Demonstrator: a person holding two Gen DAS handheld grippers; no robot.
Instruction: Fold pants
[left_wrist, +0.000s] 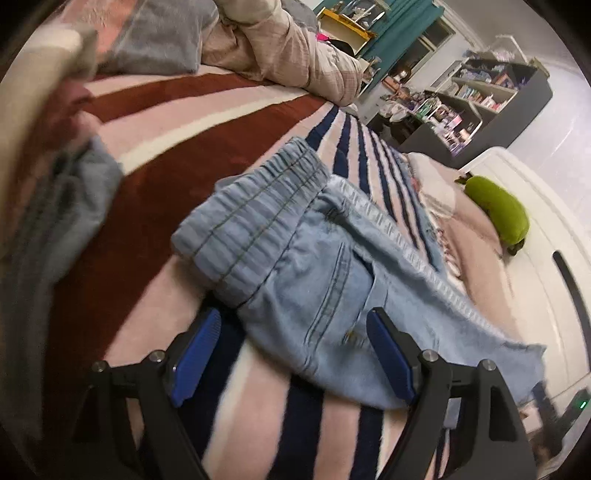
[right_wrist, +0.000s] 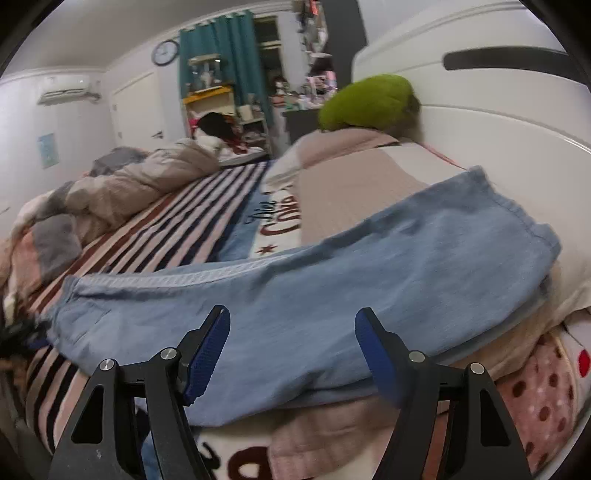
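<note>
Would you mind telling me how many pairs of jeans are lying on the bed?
1. The light blue jeans lie across the striped blanket, their legs reaching toward the pillow. Others may be hidden under the bedding.

Left claw (left_wrist: 293, 334), blue pads spread wide: pale blue denim pants (left_wrist: 295, 258) fill the gap between the pads; their gathered elastic waistband (left_wrist: 255, 218) stands as a raised roll just ahead.
- Left of it: bare striped pink, white, navy and rust bed blanket (left_wrist: 155, 122), open passage. A blurred grey garment (left_wrist: 70, 206) crowds the far left.
- Far ahead: crumpled beige quilt (left_wrist: 291, 55) walls off the bed's end.
- Right of it: white curved headboard (left_wrist: 535, 229) and green plush cushion (left_wrist: 498, 210) close that side.

Right claw (right_wrist: 291, 332), pads apart: the pant leg spans the gap, draped over a beige pillow (right_wrist: 354, 177). Ahead-left, striped blanket lies open.
</note>
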